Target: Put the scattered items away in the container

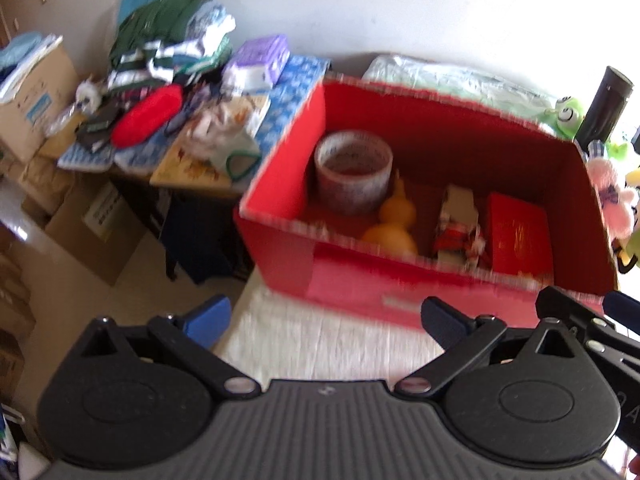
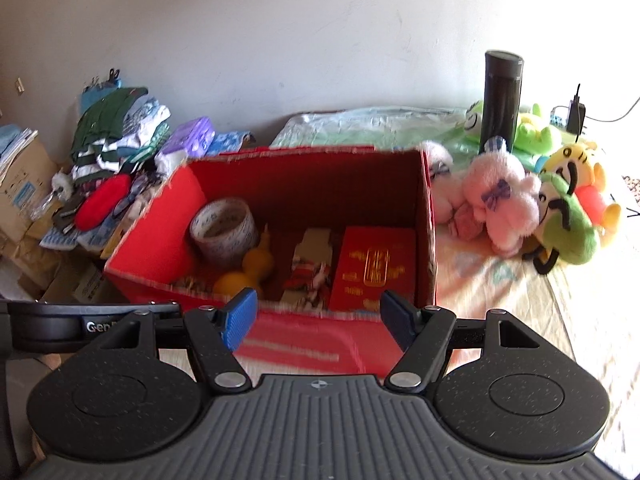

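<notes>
On the far left, beyond the bed's left edge, a low side table carries a heap of folded clothes [image 2: 116,132], a red pouch [image 2: 102,200] and a purple tissue pack [image 2: 192,138].

The red box [image 2: 152,248] stands open on the bed [image 2: 500,280], near its left edge. Inside it, from left to right, lie a roll of tape [image 2: 224,230] tipped against the left wall, a yellow gourd [image 2: 250,270] just beside it, a small white and red packet [image 2: 312,270], and a flat red booklet [image 2: 374,268] with gold print next to the right wall.

The left gripper [image 1: 326,318] hangs in front of the box's near wall with its blue pads well apart and nothing between them. The right gripper [image 2: 318,316] is also in front of the near wall, jaws spread wide and empty.

To the right of the box, a pink plush toy [image 2: 500,196] lies on the bed near the box's right wall, touching a green plush toy [image 2: 564,224]; a yellow plush toy [image 2: 576,168] sits behind them. A tall black flask [image 2: 502,96] stands upright towards the bed's far edge.
</notes>
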Demonstrator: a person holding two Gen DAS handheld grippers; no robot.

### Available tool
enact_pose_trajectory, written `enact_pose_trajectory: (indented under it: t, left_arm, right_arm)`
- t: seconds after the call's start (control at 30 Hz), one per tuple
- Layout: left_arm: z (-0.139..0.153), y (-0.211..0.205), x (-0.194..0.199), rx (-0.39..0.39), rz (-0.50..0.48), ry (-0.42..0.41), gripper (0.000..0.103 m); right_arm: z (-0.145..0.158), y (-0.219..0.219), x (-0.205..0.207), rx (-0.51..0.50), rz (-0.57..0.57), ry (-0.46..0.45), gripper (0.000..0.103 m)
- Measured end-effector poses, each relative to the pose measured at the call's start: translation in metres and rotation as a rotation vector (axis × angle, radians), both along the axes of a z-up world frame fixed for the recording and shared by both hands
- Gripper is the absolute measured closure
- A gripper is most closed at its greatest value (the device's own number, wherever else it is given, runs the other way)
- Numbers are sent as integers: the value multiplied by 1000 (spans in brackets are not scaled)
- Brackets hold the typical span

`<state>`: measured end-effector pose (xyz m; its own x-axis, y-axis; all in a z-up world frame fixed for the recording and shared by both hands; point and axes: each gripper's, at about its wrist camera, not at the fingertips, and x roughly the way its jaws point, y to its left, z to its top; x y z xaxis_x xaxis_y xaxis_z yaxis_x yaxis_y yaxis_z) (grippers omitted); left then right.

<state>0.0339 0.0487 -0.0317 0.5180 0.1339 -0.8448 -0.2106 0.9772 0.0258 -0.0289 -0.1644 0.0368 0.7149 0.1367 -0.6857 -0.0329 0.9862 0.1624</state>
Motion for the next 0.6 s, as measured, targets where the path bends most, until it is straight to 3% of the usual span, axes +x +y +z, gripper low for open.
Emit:
enact_pose_trajectory:
  t: [0.33, 0.47, 0.6]
  left_arm:
    - [-46, -16, -24, 10, 5, 145, 2]
    - [-53, -16, -20, 47, -9, 184, 2]
    - [-54, -9, -11, 69, -62, 193, 3]
  right_arm:
    - [-39, -11, -10, 43, 6, 148, 32]
    - [-50, -10, -5, 45, -15, 232, 31]
    - [-54, -2, -2, -2, -47, 240, 28]
